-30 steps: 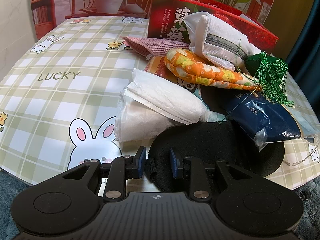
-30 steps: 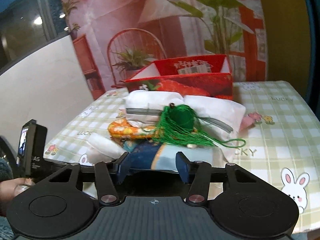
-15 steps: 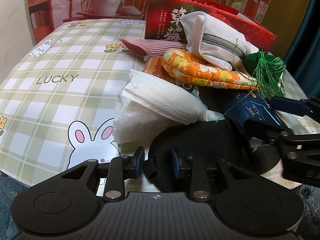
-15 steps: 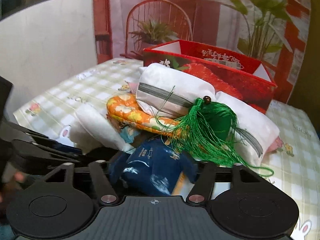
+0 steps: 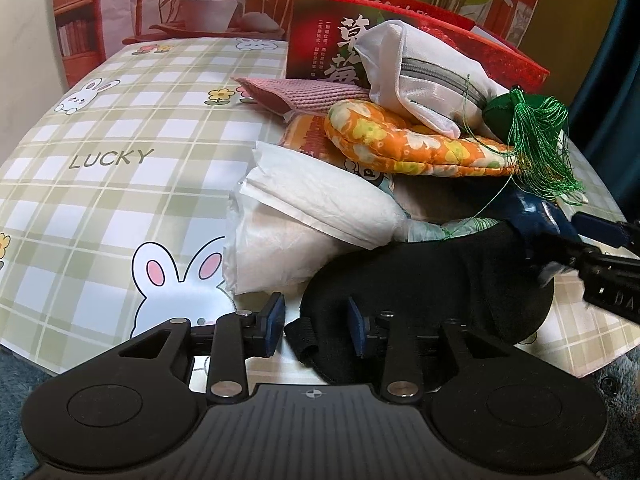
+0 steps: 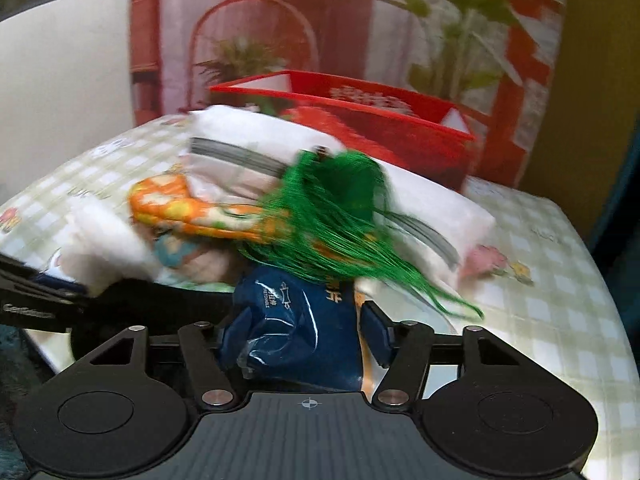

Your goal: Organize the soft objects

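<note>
A heap of soft things lies on the checked tablecloth [image 5: 120, 184]. My left gripper [image 5: 316, 322] sits at the near end of a black eye mask [image 5: 420, 276]. Its jaws are opening, and the mask's strap lies loosely between the pads. My right gripper [image 6: 298, 336] is closing, and its pads press a crumpled dark blue packet [image 6: 292, 320]. In the left wrist view its fingers [image 5: 596, 226] reach in from the right onto that packet [image 5: 528, 208]. A green tassel [image 6: 332, 208] drapes over the packet, beside an orange floral pad [image 5: 400, 148] and a white zip pouch [image 5: 408, 68].
A white tissue pack [image 5: 320, 208] lies left of the mask, with a pink knitted cloth [image 5: 304, 94] behind it. A red box [image 5: 320, 40] stands open at the back of the heap. The table's near edge runs just under my left gripper.
My right gripper has come forward and down onto the blue packet and entered the left wrist view from the right. My left jaws have widened slightly around the mask's strap.
</note>
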Tool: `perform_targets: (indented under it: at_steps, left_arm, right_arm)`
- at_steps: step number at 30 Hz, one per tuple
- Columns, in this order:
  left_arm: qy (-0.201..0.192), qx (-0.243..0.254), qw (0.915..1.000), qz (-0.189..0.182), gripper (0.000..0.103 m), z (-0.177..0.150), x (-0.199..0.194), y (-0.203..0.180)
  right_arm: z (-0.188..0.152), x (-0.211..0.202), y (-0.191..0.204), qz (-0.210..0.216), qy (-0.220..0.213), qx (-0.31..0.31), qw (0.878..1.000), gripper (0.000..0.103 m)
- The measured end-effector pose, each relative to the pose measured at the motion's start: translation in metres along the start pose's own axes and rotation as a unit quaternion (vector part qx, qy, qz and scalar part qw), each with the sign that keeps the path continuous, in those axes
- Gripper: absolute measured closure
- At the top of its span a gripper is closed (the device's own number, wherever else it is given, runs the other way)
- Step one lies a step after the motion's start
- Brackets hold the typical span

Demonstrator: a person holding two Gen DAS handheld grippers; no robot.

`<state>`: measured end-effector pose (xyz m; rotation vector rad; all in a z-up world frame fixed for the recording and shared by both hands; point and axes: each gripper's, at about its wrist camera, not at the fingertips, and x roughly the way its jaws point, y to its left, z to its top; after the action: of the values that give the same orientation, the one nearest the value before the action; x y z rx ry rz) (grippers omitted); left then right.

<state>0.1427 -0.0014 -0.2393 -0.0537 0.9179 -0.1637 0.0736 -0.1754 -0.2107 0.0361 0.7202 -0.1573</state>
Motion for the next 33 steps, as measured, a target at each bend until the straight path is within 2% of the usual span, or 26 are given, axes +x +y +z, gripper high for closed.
perform_targets:
  at_steps: [8,12,22,27,33]
  left_arm:
    - [-0.001,0.002,1.0,0.002,0.066,0.0,0.0,-0.001]
    - [-0.001,0.003,1.0,0.003,0.066,0.0,0.0,-0.001]
    - [-0.001,-0.002,1.0,0.0,0.066,0.0,0.0,0.001]
    - [-0.002,-0.003,1.0,0.0,0.066,0.0,0.0,0.002]
    - [-0.002,-0.004,1.0,0.0,0.066,0.0,-0.001,0.002]
  right_arm:
    - [-0.014,0.007,-0.046,-0.046,0.013,0.081,0.996,0.059]
    - [-0.023,0.014,-0.067,-0.054,0.019,0.128,0.99,0.06]
    - [-0.038,0.007,-0.081,-0.108,0.005,0.163,0.981,0.06]
    - [-0.044,-0.013,-0.079,-0.068,-0.026,0.188,0.979,0.058]
    - [-0.032,-0.022,-0.047,-0.007,-0.055,0.123,0.991,0.058]
